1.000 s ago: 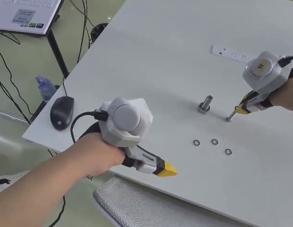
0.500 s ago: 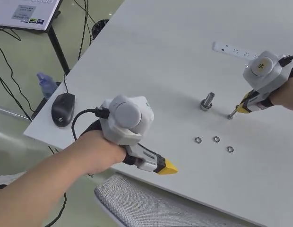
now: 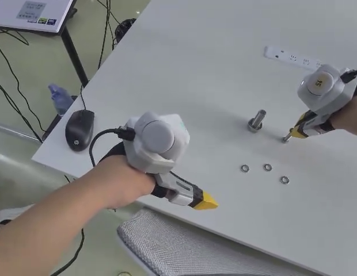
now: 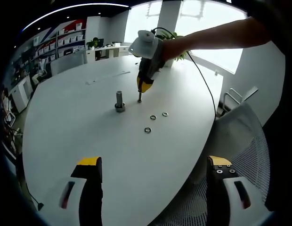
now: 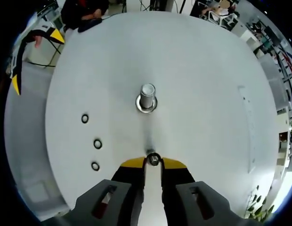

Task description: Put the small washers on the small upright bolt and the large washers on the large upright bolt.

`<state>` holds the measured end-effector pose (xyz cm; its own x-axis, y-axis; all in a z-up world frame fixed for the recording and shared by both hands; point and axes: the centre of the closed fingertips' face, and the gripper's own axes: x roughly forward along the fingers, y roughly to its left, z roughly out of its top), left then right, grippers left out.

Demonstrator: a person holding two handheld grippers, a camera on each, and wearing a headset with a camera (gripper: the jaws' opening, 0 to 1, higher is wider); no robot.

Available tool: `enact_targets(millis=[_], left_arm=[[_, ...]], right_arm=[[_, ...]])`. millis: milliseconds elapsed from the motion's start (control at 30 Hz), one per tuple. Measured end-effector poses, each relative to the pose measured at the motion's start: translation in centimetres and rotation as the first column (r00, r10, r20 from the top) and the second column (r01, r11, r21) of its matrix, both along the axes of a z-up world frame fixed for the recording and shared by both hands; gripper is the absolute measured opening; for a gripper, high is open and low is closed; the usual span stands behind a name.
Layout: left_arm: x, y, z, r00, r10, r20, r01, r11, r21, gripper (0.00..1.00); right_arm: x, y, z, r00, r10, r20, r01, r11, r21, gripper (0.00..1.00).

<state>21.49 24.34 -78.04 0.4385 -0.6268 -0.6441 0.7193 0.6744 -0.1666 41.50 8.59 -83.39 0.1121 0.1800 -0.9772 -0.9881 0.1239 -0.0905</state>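
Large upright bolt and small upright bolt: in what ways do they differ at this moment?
The large bolt is thick with a wide base; the small bolt is much thinner. The large bolt stands free, while the small bolt has the tips of the right gripper at its top. Both stand upright on the white table, close together, near three loose washers.
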Motion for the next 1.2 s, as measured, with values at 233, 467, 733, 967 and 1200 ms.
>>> enact_targets(millis=[233, 467, 733, 967, 1200], left_arm=[[-0.3, 0.0, -0.5, 1.0, -0.009, -0.014, 0.009, 1.0, 0.007, 0.91], [-0.4, 0.4, -0.7, 1.0, -0.01, -0.025, 0.01, 1.0, 0.013, 0.9], [-0.8, 0.6, -0.9, 0.999, -0.016, -0.034, 0.017, 1.0, 0.021, 0.89], [-0.9, 0.8, -1.0, 0.999, -0.017, -0.037, 0.018, 1.0, 0.025, 0.88], [-0.9, 0.9, -0.8, 0.999, -0.015, -0.035, 0.016, 1.0, 0.025, 0.88]], right_arm=[[-0.4, 0.2, -0.7, 1.0, -0.005, -0.005, 0.005, 1.0, 0.002, 0.13], [-0.5, 0.4, -1.9, 1.0, -0.004, -0.015, 0.004, 1.0, 0.003, 0.13], [-0.8, 0.4, -2.6, 1.0, -0.005, -0.022, 0.005, 1.0, -0.005, 0.13], [-0.9, 0.2, -2.7, 1.0, -0.001, -0.019, 0.001, 1.0, -0.01, 0.13], [-0.6, 0.1, -3.1, 1.0, 0.003, -0.02, -0.003, 1.0, -0.014, 0.13]])
